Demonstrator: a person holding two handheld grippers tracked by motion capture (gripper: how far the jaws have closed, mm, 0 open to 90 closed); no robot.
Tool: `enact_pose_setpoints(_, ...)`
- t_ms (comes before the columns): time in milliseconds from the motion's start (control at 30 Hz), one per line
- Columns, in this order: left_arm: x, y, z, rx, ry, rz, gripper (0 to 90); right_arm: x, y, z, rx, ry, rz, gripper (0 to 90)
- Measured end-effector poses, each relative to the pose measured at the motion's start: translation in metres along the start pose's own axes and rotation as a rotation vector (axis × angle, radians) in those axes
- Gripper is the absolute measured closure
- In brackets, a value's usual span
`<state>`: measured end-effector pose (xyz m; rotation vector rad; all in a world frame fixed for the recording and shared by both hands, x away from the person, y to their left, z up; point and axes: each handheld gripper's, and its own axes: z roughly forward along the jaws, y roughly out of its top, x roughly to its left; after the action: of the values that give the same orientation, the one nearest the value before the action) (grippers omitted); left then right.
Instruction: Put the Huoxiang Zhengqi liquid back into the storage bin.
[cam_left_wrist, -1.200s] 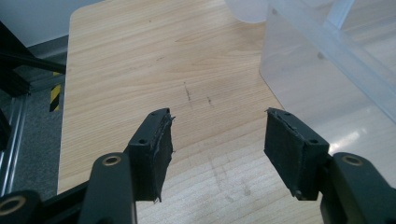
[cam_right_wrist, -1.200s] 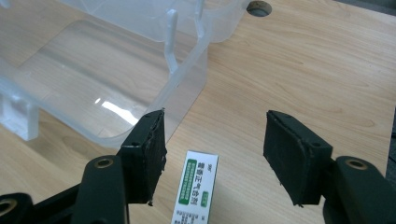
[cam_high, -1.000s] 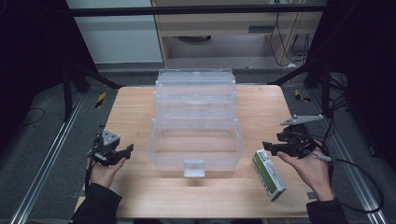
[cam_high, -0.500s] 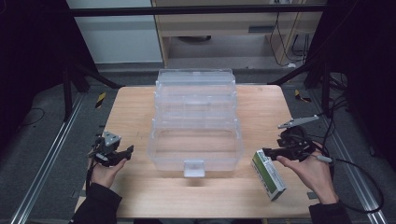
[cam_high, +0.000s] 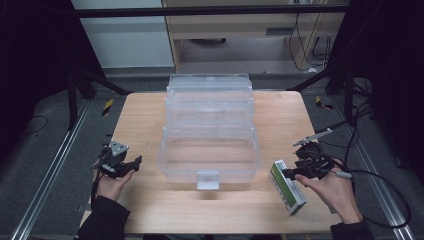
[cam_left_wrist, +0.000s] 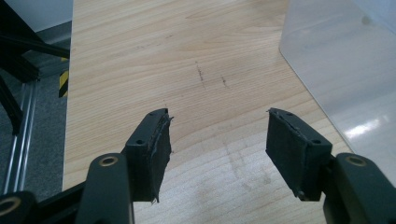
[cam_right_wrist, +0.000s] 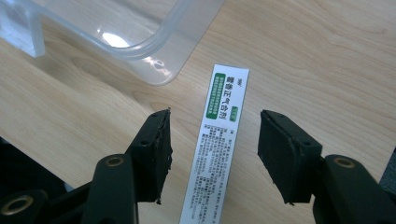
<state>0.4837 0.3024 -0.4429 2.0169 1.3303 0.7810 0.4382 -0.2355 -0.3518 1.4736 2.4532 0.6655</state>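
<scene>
A clear plastic storage box (cam_high: 210, 135) stands open in the middle of the wooden table (cam_high: 145, 120); its rounded corner (cam_right_wrist: 154, 46) shows in the right gripper view. A white and green carton (cam_high: 287, 186) lies flat to the box's right. My right gripper (cam_high: 286, 173) hovers over it, open, with the carton (cam_right_wrist: 217, 140) lying lengthwise between the two jaws, apart from both. My left gripper (cam_high: 136, 161) is at the table's left side, open with nothing between its jaws (cam_left_wrist: 217, 154), and the box wall (cam_left_wrist: 345, 74) stands to its right.
A small latch tab (cam_high: 207, 180) sticks out at the box's near side. Dark metal frame legs (cam_high: 85, 80) and floor rails flank the table. Cables (cam_high: 380, 175) trail off the right edge. Bare wood lies in front of the box.
My right gripper has come down and toward the near edge, onto the carton, which now lies between its jaws. The left gripper has stayed put.
</scene>
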Motion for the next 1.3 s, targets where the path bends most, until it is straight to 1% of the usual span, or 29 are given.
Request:
enact_pose_setpoints(200, -0.001, 0.000, 0.001, 0.005, -0.002, 0.005, 39.3, 0.001, -0.003, 0.006, 0.031, 0.008, -0.002, 47.4)
enact_pose_setpoints(300, -0.001, 0.000, 0.002, 0.006, -0.004, 0.006, 39.3, 0.001, -0.004, 0.008, 0.056, 0.010, 0.004, 49.2)
enact_pose_setpoints(433, -0.001, 0.000, 0.002, 0.009, -0.005, 0.004, 39.3, 0.001, -0.006, 0.012, 0.079, 0.012, 0.011, 49.6)
enact_pose_setpoints(500, -0.002, 0.000, 0.002, 0.010, -0.006, 0.005, 39.3, 0.001, -0.007, 0.013, 0.083, 0.011, 0.006, 49.7)
enact_pose_setpoints(600, -0.003, 0.000, 0.003, 0.013, -0.008, 0.008, 39.2, 0.002, -0.007, 0.017, 0.110, 0.007, 0.012, 49.7)
enact_pose_setpoints(733, -0.003, 0.000, 0.003, 0.014, -0.009, 0.009, 39.2, 0.002, -0.008, 0.023, 0.133, 0.006, 0.002, 50.0)
enact_pose_setpoints(800, -0.002, 0.000, 0.003, 0.013, -0.009, 0.008, 39.2, 0.002, -0.009, 0.024, 0.149, 0.002, 0.012, 50.4)
enact_pose_setpoints(833, -0.002, 0.000, 0.003, 0.014, -0.010, 0.008, 39.2, 0.001, -0.009, 0.025, 0.152, 0.002, 0.016, 50.5)
enact_pose_setpoints(933, -0.003, 0.000, 0.004, 0.016, -0.010, 0.011, 39.2, 0.000, -0.008, 0.028, 0.158, 0.002, 0.004, 50.7)
enact_pose_setpoints(1000, -0.003, 0.000, 0.004, 0.020, -0.011, 0.015, 39.2, 0.000, -0.008, 0.030, 0.160, 0.004, 0.005, 50.8)
enact_pose_setpoints(1033, -0.004, 0.000, 0.005, 0.020, -0.011, 0.015, 39.2, -0.001, -0.008, 0.031, 0.170, 0.004, 0.012, 51.0)
enact_pose_setpoints(1100, -0.004, 0.000, 0.005, 0.021, -0.011, 0.016, 39.1, -0.001, -0.009, 0.034, 0.173, -0.006, 0.014, 52.0)
enact_pose_setpoints(1133, -0.004, -0.001, 0.005, 0.023, -0.012, 0.017, 39.0, -0.002, -0.009, 0.035, 0.174, 0.001, 0.009, 52.1)
enact_pose_setpoints(1167, -0.004, -0.001, 0.005, 0.024, -0.011, 0.016, 39.1, -0.002, -0.009, 0.037, 0.192, -0.009, 0.013, 52.4)
enact_pose_setpoints(1200, -0.004, -0.001, 0.005, 0.024, -0.011, 0.016, 39.0, -0.002, -0.009, 0.037, 0.197, -0.013, 0.012, 52.6)
enact_pose_setpoints(1300, -0.004, -0.001, 0.006, 0.025, -0.013, 0.015, 39.0, -0.001, -0.008, 0.038, 0.204, -0.007, 0.013, 53.8)
